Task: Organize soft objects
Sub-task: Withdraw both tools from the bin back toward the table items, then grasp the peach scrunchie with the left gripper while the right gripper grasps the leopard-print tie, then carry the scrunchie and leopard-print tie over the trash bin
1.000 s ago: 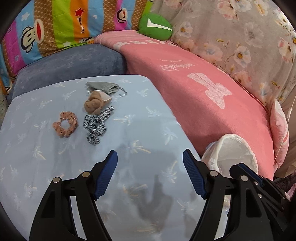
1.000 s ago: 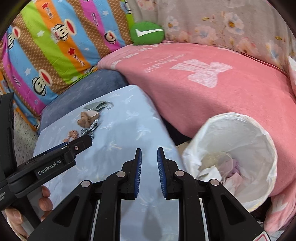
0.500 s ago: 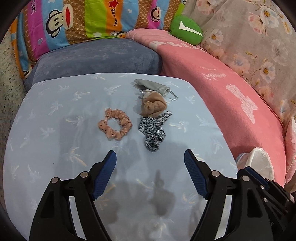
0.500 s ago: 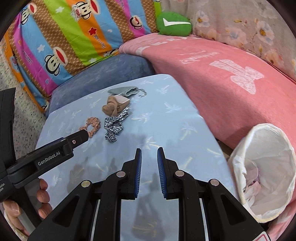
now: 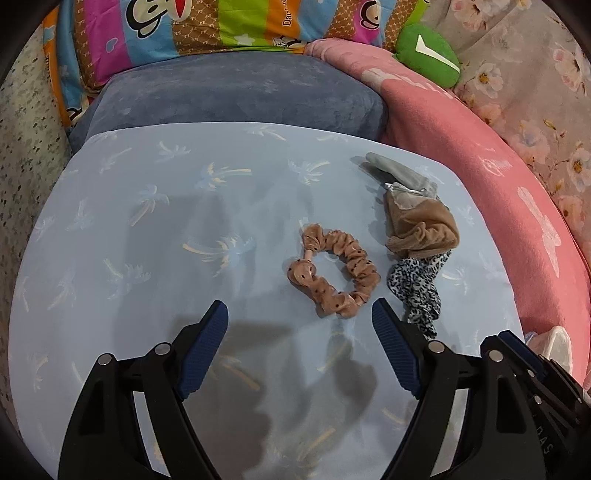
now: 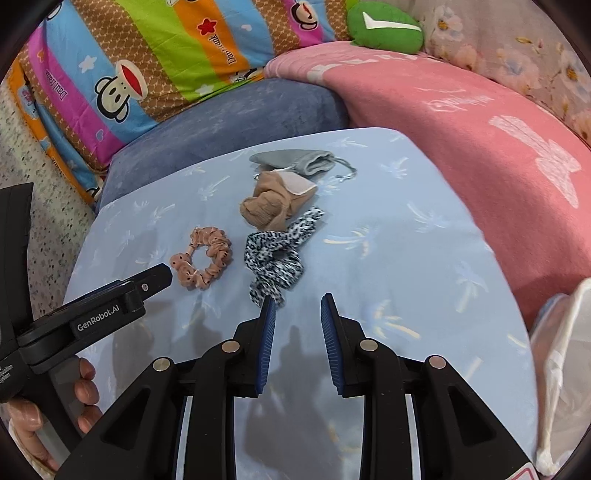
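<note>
A peach dotted scrunchie (image 5: pixel 334 271) (image 6: pixel 203 256) lies on the light blue palm-print surface (image 5: pixel 155 229) (image 6: pixel 388 229). Right of it sit a leopard-print scrunchie (image 5: pixel 417 288) (image 6: pixel 277 258), a bundled tan stocking (image 5: pixel 421 225) (image 6: pixel 275 201) and a grey drawstring pouch (image 5: pixel 400 173) (image 6: pixel 299 160). My left gripper (image 5: pixel 299 325) stands wide open just short of the peach scrunchie, with nothing between its fingers. My right gripper (image 6: pixel 297 314) is open by a narrow gap, its left fingertip at the near end of the leopard scrunchie. The left gripper's finger (image 6: pixel 155 280) shows in the right wrist view, held by a hand (image 6: pixel 83 395).
A grey-blue cushion (image 5: pixel 236 96) and a striped monkey-print pillow (image 6: pixel 147 55) lie behind the surface. A pink blanket (image 6: pixel 480 140) with a green plush (image 6: pixel 384 26) runs along the right. A white-lined bin (image 6: pixel 561 369) stands at the near right edge.
Both grippers swung left and moved closer to the soft items; the bin slid to the right edge. The right gripper's jaws went from nearly shut to open by a small gap.
</note>
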